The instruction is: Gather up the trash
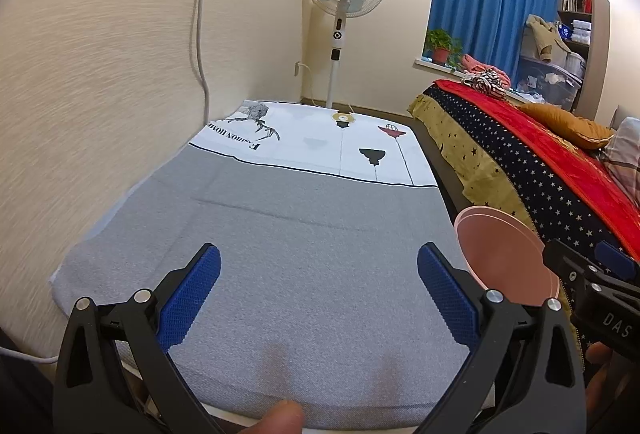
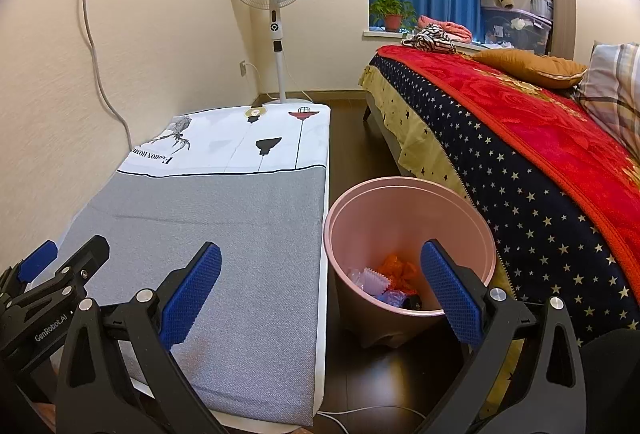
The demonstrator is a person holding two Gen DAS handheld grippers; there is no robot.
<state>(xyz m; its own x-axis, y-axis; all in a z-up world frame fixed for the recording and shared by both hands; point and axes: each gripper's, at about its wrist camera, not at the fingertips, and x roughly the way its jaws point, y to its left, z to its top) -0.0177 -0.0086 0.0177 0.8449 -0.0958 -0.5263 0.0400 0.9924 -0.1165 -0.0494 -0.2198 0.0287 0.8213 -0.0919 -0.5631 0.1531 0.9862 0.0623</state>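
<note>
The left gripper's (image 1: 319,290) blue-padded fingers (image 1: 190,298) stood wide apart and empty over the grey cloth-covered surface (image 1: 300,234); the right gripper (image 2: 320,290) was equally wide and empty. Off the surface's right edge, on the floor, stood the round pink plastic bin (image 2: 408,218) holding crumpled orange, clear and blue wrapper trash (image 2: 394,278). Such scraps looked light, soft and crushable, best pinched at a bunched fold.

"GenRobot.AI" on the left claw (image 2: 44,274); "DAS", perhaps cut off, on the right claw (image 1: 592,274).
</note>
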